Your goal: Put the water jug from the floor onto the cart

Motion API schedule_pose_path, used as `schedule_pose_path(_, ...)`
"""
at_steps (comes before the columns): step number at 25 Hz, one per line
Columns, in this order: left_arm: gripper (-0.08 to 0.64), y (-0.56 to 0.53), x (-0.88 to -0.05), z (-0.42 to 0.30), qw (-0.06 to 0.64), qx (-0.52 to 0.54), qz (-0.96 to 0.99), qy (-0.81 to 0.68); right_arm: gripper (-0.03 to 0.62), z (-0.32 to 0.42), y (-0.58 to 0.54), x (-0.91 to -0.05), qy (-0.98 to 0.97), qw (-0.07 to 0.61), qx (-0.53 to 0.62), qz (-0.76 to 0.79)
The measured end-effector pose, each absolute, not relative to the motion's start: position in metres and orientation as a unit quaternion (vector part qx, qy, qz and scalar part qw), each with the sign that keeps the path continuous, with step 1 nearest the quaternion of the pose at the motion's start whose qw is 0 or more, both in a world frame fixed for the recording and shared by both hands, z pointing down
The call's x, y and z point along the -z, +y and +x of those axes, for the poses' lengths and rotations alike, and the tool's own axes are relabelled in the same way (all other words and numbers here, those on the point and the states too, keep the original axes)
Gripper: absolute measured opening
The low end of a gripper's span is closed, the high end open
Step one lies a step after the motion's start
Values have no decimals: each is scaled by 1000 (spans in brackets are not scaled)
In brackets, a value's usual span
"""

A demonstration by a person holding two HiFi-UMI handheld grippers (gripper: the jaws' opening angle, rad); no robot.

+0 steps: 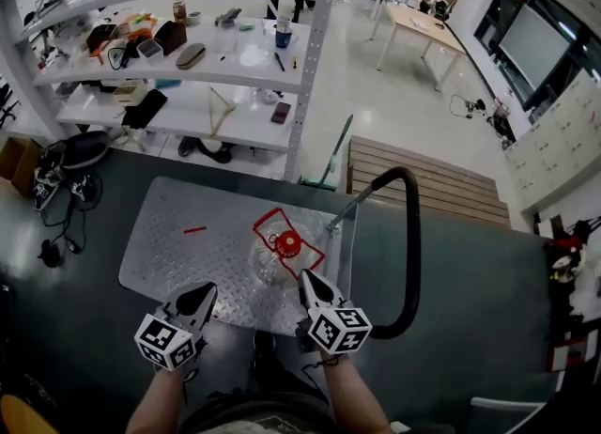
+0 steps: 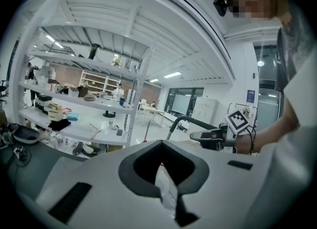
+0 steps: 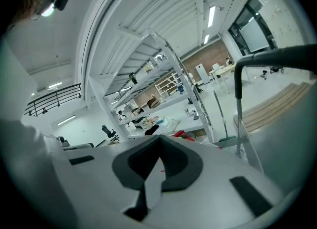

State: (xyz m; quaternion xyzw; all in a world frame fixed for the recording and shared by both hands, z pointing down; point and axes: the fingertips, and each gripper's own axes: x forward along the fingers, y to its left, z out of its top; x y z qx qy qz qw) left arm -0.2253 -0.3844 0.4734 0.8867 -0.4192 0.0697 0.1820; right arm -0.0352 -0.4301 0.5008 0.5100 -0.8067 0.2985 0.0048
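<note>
One clear water jug (image 1: 266,263), red cap (image 1: 288,244), upright on cart (image 1: 178,254)

Grey grippers (image 1: 205,291) (image 1: 307,279) bear marker cubes (image 1: 167,341) (image 1: 338,327), sleeves seemingly short.

White shelf rack (image 1: 315,56) stood at the back, cluttered on every level. Dark bottle (image 1: 283,32) was on the middle shelf, phone (image 1: 281,113) on the lower one, black shoes (image 1: 211,151) underneath. Long-handled broom (image 1: 336,148) leaned beside the rack post. Wooden slat platform (image 1: 441,188) lay just right of the broom. Light worktop (image 1: 423,26) stood further back. Cardboard box (image 1: 14,162) and tangled cables (image 1: 56,225) sat far left.
</note>
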Motion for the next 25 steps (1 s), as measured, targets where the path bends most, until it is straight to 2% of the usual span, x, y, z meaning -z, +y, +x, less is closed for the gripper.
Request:
schedule_pose_path(14, 8, -160, -460, -297, 180, -35, 878, -443, -11, -89, -205, -447, -828, -2, -241, 507)
schedule_pose_path(25, 8, -87, -439, -298, 169, -24, 880, -444, -11, -73, -131, -425, -821, 1, -239, 518)
